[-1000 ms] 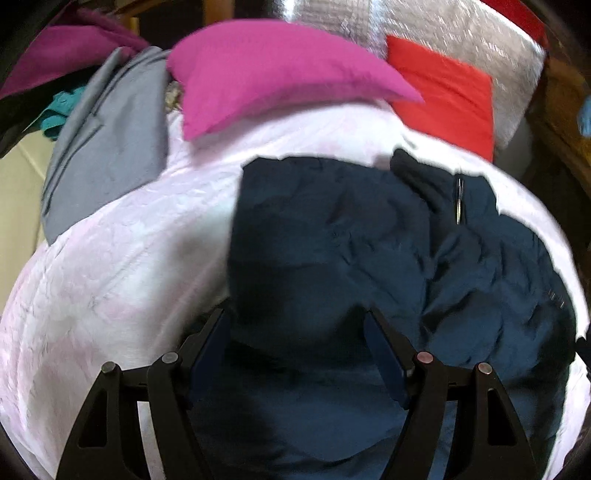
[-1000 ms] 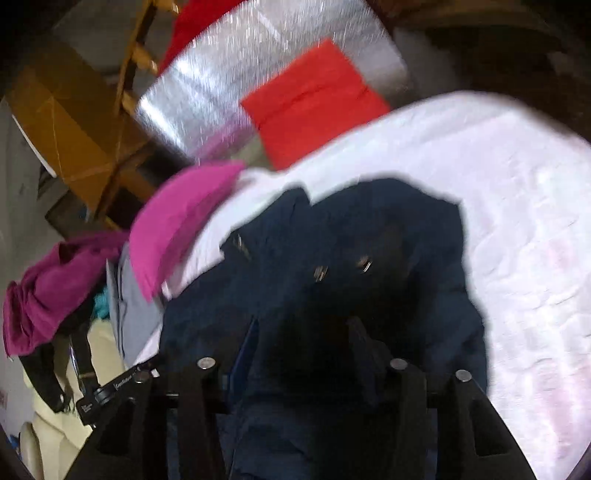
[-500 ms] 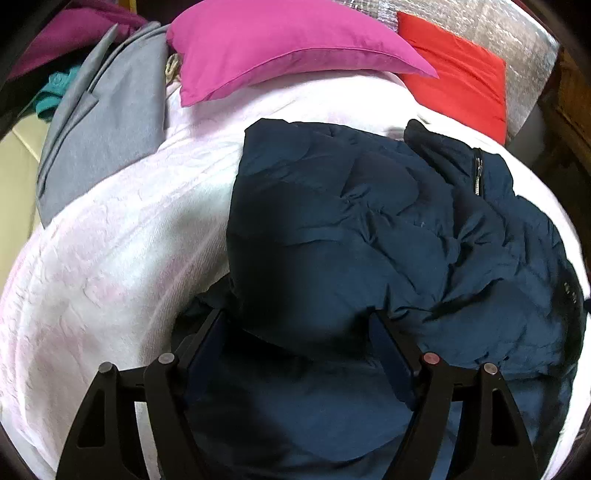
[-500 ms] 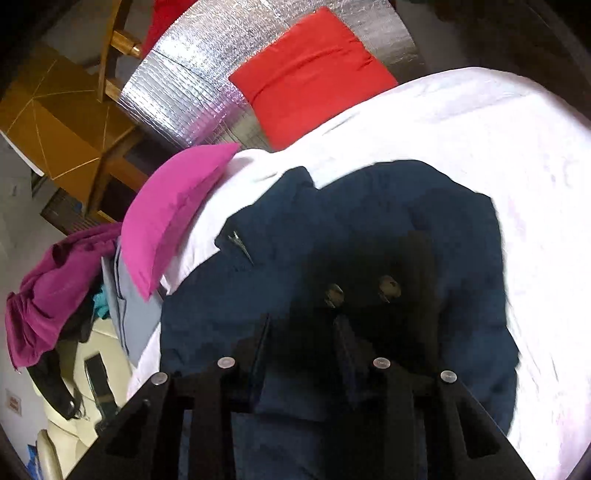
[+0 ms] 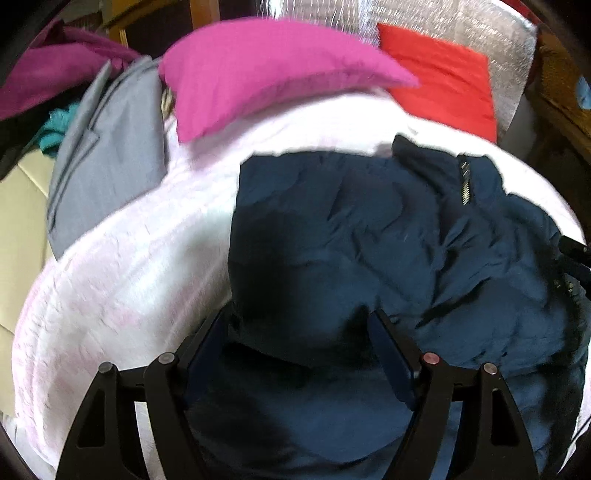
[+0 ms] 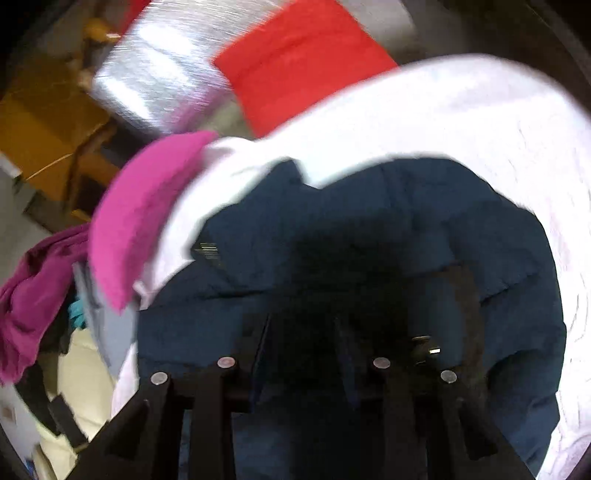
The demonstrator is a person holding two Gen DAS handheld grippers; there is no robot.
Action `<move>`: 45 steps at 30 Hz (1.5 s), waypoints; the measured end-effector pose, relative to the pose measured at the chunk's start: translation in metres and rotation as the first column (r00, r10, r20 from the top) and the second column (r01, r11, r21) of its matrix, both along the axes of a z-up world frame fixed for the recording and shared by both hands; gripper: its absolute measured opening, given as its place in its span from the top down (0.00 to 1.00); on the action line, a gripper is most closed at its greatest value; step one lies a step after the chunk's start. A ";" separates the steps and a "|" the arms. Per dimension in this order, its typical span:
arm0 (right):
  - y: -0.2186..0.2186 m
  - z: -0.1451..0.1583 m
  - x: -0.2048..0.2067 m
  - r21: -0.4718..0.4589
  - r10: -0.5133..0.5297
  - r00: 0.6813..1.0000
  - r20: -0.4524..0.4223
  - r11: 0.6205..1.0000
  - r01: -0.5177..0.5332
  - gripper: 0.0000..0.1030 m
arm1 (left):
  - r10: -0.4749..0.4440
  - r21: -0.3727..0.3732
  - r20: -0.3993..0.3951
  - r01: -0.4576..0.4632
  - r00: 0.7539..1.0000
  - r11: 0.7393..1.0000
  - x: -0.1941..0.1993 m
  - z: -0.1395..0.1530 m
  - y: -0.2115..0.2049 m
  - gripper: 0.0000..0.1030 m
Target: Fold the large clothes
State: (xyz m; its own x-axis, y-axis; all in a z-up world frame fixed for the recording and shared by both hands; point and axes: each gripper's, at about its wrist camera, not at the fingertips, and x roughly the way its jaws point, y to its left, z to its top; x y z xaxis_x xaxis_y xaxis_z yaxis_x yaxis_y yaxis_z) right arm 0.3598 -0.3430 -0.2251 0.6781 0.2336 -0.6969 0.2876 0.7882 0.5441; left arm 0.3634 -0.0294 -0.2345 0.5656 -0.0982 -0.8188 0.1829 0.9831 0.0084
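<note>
The left gripper (image 5: 299,332) is standing with its two dark blue-padded fingers (image 5: 391,360) spread wide apart, and a puffy fold of the navy blue quilted jacket (image 5: 369,243) is bulging up between them; whether the pads are pressing on the fabric cannot be told. The right gripper (image 6: 301,332) is hovering low over the same jacket (image 6: 369,240), its fingers set fairly close together with dark fabric between them, but shadow and blur are hiding whether they are pinching it.

The jacket is lying crumpled in the middle of the pale pink-white quilted bedspread (image 5: 122,288), its metal zipper (image 5: 464,182) showing near the far edge and a metal snap (image 6: 424,347) lying just right of the right gripper's fingers.

Beyond the jacket, a magenta pillow (image 5: 258,74) is resting on the far edge of the bedspread. Beyond the jacket and to the right of that pillow, a red cushion (image 5: 443,88) is leaning against a silver foil-like sheet (image 5: 413,18). Left of the jacket, across bare bedspread, a grey folded garment (image 5: 107,147) is lying on the bedspread's left edge, and a dark purple garment (image 5: 55,77) is heaped behind it.
</note>
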 end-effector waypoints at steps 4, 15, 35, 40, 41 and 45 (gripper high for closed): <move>0.040 0.013 0.001 0.003 0.132 0.990 0.043 0.991 -0.132 0.63 | -0.025 -0.012 0.091 0.026 0.996 1.000 -0.013 0.021 -0.002 0.22; 0.074 -0.043 0.013 0.064 0.204 0.973 -0.112 0.978 -0.197 0.64 | -0.050 0.009 0.211 0.050 0.976 0.999 -0.024 0.042 -0.002 0.22; 0.069 -0.042 -0.020 0.101 0.241 0.964 -0.115 0.968 -0.230 0.64 | -0.059 0.045 0.226 0.050 0.972 0.998 -0.029 0.042 -0.007 0.22; 0.065 -0.024 -0.039 0.064 0.248 0.965 -0.084 0.968 -0.244 0.64 | -0.059 0.048 0.228 0.050 0.972 0.998 -0.029 0.042 -0.008 0.22; 0.065 -0.020 -0.044 0.055 0.251 0.965 -0.078 0.968 -0.247 0.64 | -0.061 0.052 0.230 0.050 0.971 0.997 -0.030 0.042 -0.008 0.22; 0.063 -0.014 -0.057 0.023 0.256 0.964 -0.077 0.967 -0.255 0.63 | -0.063 0.059 0.234 0.050 0.970 0.997 -0.030 0.042 -0.008 0.22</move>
